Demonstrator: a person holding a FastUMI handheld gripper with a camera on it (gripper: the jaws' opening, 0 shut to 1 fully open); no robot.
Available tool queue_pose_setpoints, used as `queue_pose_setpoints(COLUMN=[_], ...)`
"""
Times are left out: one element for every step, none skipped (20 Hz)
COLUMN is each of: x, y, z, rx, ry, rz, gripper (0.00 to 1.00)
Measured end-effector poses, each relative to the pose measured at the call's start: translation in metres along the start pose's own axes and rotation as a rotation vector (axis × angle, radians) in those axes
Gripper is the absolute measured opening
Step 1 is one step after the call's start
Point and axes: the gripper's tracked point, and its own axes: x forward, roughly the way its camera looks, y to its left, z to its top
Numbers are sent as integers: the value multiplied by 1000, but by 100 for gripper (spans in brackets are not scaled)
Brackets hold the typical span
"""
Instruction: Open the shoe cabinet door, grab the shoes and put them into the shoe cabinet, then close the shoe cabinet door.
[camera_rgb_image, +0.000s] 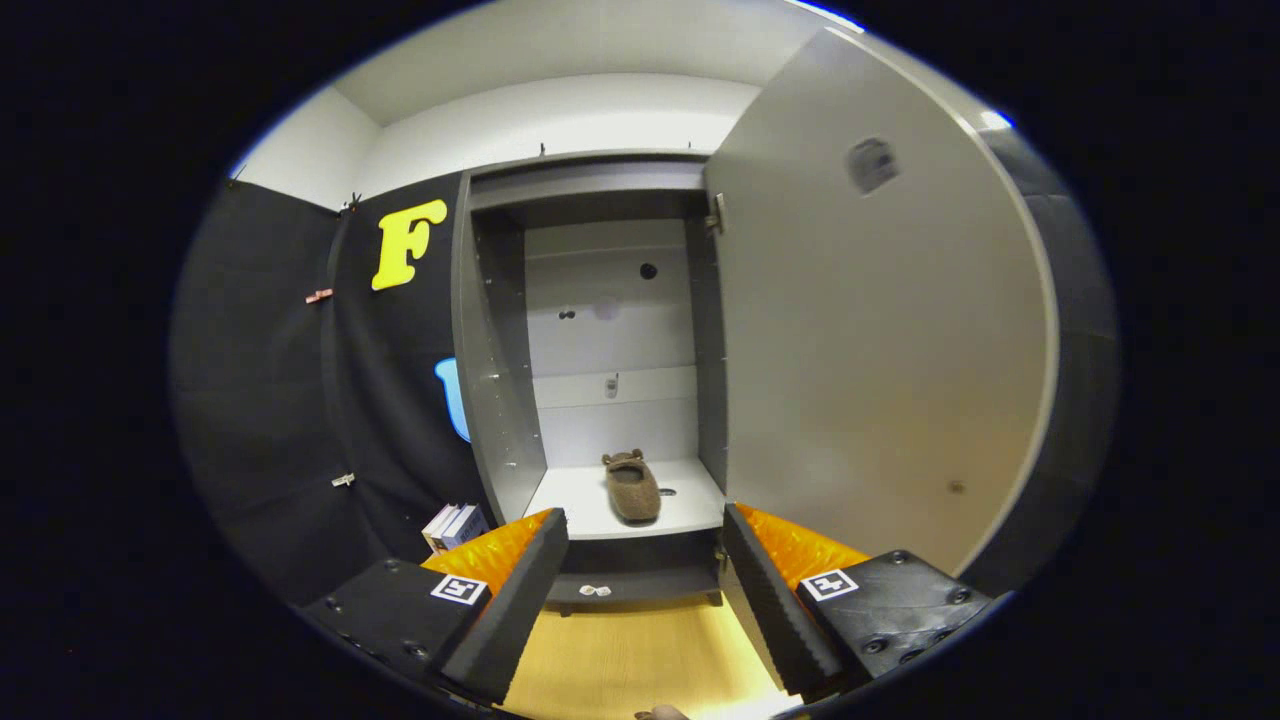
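My gripper (645, 590) is nearest, fingers spread wide with nothing between them, held over the wooden floor (640, 660). Just beyond the fingertips, at twelve o'clock, stands the shoe cabinet (500, 400), its door (870, 370) swung fully open toward two o'clock. One brown fuzzy shoe (632, 487) lies on the cabinet's bottom shelf (580, 505), toe toward me, apart from the side walls. At ten o'clock from the fingers, a few books (455, 526) rest against the cabinet's outer left side, beside the black cloth wall (270, 400).
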Motion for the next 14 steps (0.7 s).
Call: queue_pose_setpoints(x=[-13, -25, -37, -48, -57, -64, -70, -73, -76, -76, -75, -73, -69, -65], y=[-20, -36, -50, -65, -80, -93, -106, -118, -129, -140, -149, -160, -171, -180], z=[7, 12, 13, 13, 14, 14, 14, 14, 15, 15, 14, 13, 11, 10], rx=[3, 11, 20, 25, 28, 29, 28, 27, 23, 20, 19, 19, 18, 21], ry=[-13, -24, -25, -28, -34, -37, -38, -38, -41, -40, -35, -25, -20, -16], rz=[-17, -19, -15, -17, -15, -14, -13, -9, -5, -3, -1, -5, -9, -13], gripper=[98, 98, 98, 98, 98, 98, 98, 98, 98, 98, 98, 98, 98, 98])
